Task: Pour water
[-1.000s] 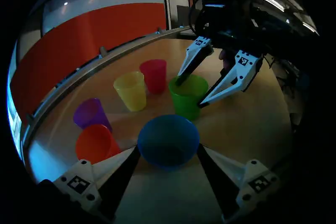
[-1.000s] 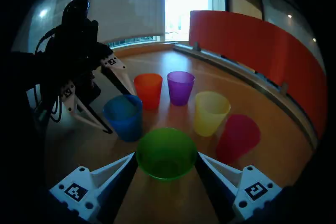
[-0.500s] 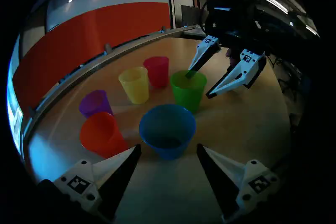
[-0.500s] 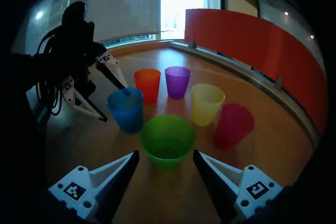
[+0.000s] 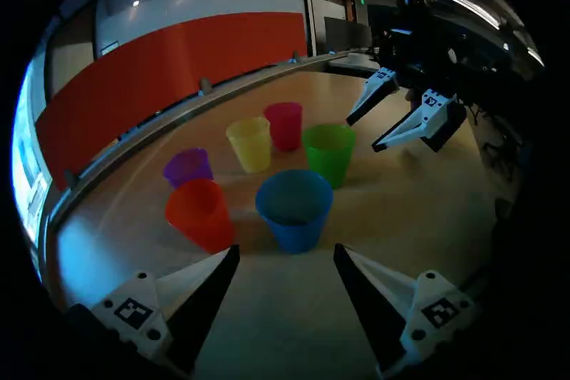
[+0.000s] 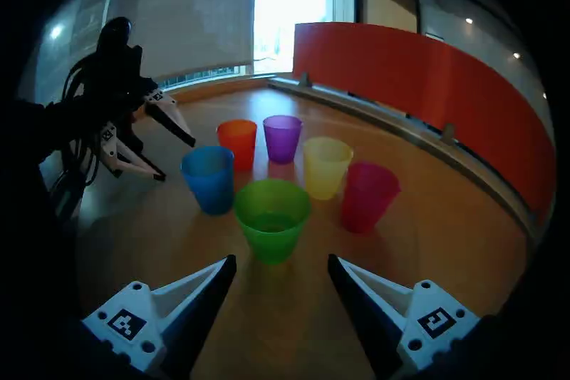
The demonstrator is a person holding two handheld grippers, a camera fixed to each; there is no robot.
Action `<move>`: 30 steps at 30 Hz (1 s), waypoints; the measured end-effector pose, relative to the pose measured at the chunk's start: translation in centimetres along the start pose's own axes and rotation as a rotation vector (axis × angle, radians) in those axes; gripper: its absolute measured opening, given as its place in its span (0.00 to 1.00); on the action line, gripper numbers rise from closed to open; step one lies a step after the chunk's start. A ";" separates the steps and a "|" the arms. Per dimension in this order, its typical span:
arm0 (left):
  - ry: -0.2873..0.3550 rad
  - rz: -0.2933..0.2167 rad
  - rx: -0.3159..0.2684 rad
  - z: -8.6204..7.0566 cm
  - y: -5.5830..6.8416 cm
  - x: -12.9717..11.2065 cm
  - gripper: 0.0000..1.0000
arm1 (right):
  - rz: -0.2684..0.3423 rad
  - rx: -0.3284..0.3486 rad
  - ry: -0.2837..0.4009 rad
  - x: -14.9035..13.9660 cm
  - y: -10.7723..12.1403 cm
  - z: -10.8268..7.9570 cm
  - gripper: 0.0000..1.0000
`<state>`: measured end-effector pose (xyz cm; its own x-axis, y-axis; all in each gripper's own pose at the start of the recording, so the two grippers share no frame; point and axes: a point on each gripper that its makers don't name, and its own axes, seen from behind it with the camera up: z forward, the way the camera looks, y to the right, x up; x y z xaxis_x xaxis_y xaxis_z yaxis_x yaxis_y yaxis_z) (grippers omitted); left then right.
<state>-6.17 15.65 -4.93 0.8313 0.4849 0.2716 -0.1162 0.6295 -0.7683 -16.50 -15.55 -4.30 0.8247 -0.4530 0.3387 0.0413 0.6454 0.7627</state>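
Observation:
Several plastic cups stand upright in a cluster on the wooden table (image 5: 406, 202). In the left gripper view the blue cup (image 5: 293, 209) is nearest, a short way ahead of my open, empty left gripper (image 5: 285, 250). The green cup (image 5: 329, 153) stands behind it, with my right gripper (image 5: 362, 135) open beyond and apart from it. In the right gripper view the green cup (image 6: 272, 217) stands ahead of my open right gripper (image 6: 280, 259), holding a little water. The blue cup (image 6: 209, 179) is to its left, and my left gripper (image 6: 178, 161) hangs open beside it.
Orange (image 5: 199, 212), purple (image 5: 188, 166), yellow (image 5: 249, 143) and red (image 5: 283, 125) cups complete the cluster. A rail (image 5: 142, 134) and a red partition (image 5: 164, 59) run along the table's far side. A bright window (image 6: 292, 9) lies beyond the table.
Both grippers have drawn back from the cups. The blue cup was between my left fingers and the green cup between my right fingers; both now stand free ahead of the fingertips.

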 end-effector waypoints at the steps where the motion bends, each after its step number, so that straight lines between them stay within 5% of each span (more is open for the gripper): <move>1: 0.005 -0.006 0.011 -0.3 -0.2 0.0 0.99 | 0.007 -0.006 0.009 0.0 0.0 -0.2 0.99; 14: 0.104 -0.103 0.181 -4.5 -3.2 -0.1 0.98 | 0.076 -0.116 0.125 1.4 1.0 -3.3 0.99; 30: 0.330 -0.209 0.472 -9.7 -8.2 1.8 0.98 | 0.179 -0.430 0.357 5.1 6.9 -8.2 0.99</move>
<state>1.55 5.46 -3.73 0.9782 0.1558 0.1372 -0.0976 0.9286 -0.3581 -7.40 -8.33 -1.84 0.9759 -0.1264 0.1780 0.0471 0.9181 0.3936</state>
